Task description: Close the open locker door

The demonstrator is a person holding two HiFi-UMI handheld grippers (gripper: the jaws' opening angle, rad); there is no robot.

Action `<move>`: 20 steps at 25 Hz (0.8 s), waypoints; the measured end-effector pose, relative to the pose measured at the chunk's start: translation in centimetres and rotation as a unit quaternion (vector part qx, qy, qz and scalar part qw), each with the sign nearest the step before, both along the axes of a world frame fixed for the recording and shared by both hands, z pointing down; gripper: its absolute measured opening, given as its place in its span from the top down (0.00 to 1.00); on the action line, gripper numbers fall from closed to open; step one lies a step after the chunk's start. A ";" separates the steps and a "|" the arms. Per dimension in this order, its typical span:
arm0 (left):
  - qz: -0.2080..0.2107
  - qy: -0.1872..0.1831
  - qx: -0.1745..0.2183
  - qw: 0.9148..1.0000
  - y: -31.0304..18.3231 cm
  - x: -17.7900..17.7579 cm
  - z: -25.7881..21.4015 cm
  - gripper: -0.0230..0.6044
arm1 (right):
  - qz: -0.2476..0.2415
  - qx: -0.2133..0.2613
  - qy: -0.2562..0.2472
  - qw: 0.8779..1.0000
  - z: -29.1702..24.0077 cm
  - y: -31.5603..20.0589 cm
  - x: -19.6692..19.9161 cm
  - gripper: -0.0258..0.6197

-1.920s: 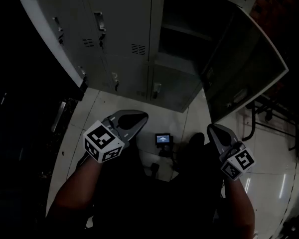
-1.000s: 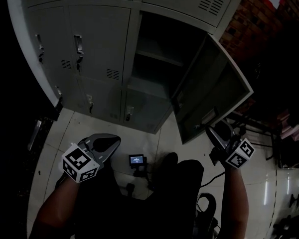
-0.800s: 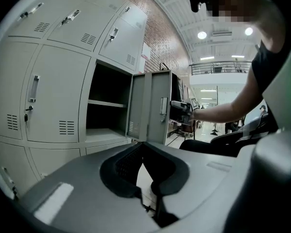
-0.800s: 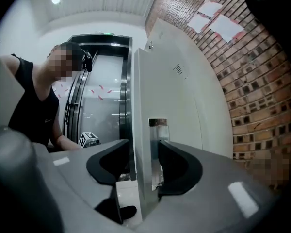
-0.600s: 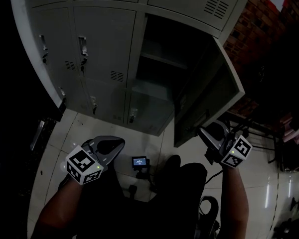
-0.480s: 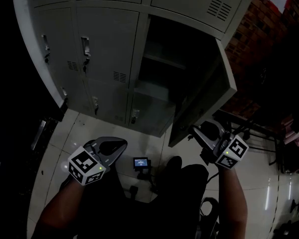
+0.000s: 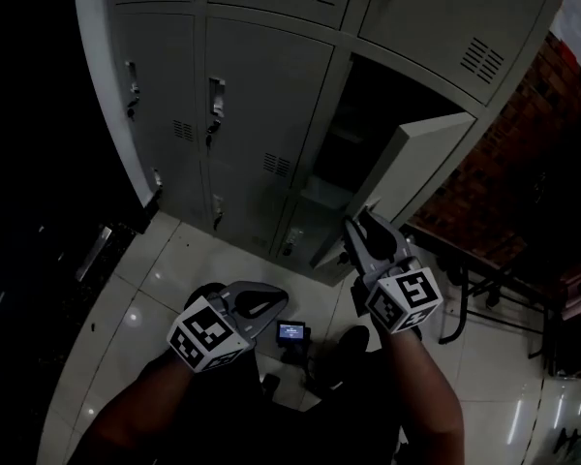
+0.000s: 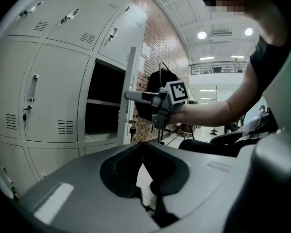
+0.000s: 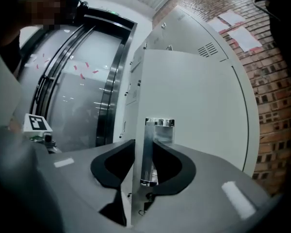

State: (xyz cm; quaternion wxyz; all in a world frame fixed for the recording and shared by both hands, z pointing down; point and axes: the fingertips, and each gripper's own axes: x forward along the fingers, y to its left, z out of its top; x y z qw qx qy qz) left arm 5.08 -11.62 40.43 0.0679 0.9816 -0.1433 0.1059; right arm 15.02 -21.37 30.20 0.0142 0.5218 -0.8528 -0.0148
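The locker door [image 7: 412, 158] is standing partly ajar, swung most of the way toward its dark compartment [image 7: 363, 114], and its free edge is sitting right between the jaws of the right hand-held gripper [image 7: 364, 225]. In the right gripper view that pale door [image 9: 199, 106] is filling the space ahead and to the right of the hand-held gripper [image 9: 143, 161], whose jaws are closing on the edge where the upright metal handle [image 9: 154, 149] is mounted, one pad lying against the handle and the other against the door's far face. Just beyond the jaws, a shelf [image 8: 103, 102] is crossing the open compartment. To the left of the right hand-held gripper, the rest of the grey lockers [image 7: 232, 105] are standing with doors closed; to its right a brick wall [image 7: 523, 134] is running back. The left hand-held gripper [image 7: 267, 296] is hanging low and well apart from the door, over the tiled floor [image 7: 145, 289], clenched with its tips meeting and nothing between them [image 8: 144, 152]. A small lit screen [image 7: 290, 331] is lying on the floor just beside it
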 end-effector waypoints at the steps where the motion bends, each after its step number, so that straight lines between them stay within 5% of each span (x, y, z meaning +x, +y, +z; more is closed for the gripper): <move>1: 0.000 0.001 0.000 1.000 0.0 0.0 -0.1 0.94 | 0.010 0.003 0.004 1.000 0.0 -0.9 -0.4 0.78; 20: 0.006 0.010 -0.003 1.000 0.2 0.1 -0.4 0.94 | 0.146 -0.027 0.017 0.989 0.2 -17.5 -0.4 0.82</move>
